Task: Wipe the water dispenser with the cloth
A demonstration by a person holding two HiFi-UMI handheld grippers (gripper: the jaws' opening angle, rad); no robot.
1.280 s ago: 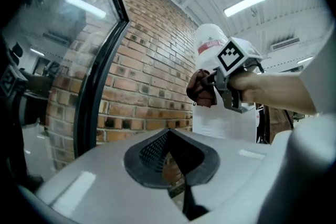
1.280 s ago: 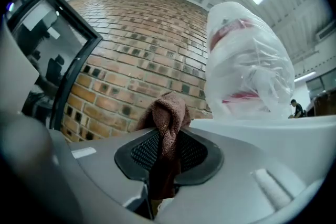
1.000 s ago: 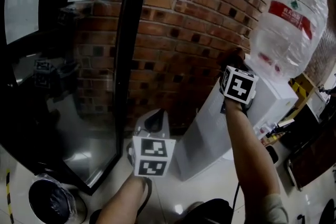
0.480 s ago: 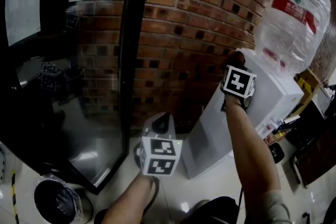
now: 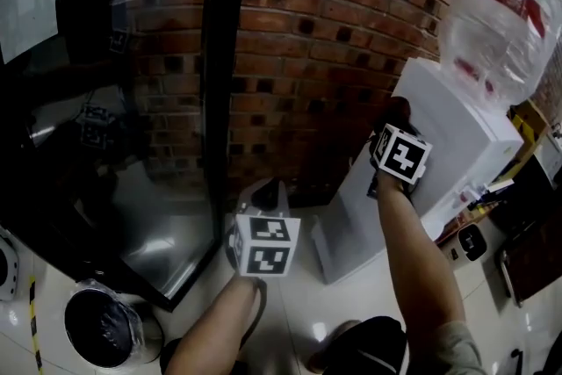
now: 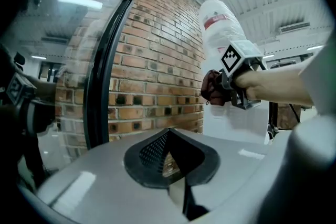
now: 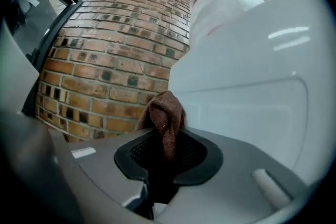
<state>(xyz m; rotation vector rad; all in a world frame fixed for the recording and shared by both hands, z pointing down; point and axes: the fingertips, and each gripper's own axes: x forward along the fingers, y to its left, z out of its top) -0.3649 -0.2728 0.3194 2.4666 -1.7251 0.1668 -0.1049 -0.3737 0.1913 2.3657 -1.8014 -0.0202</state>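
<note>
The white water dispenser stands by the brick wall with a clear bottle upside down on top. My right gripper is shut on a brown cloth and holds it against the dispenser's left side panel, below its top edge. In the right gripper view the cloth sticks up out of the jaws, with the white panel right behind it. My left gripper hangs lower and to the left, away from the dispenser, shut with nothing in it. From the left gripper view I see the cloth bunched at the right gripper's tip.
A black-framed glass door stands to the left against the red brick wall. A black bin with a liner sits on the glossy floor at lower left. Small items crowd a low stand right of the dispenser.
The right gripper has slid the cloth down the dispenser's side, away from the top edge. The left gripper has sunk as well, and the dispenser's top and bottle now sit higher in the head view.
</note>
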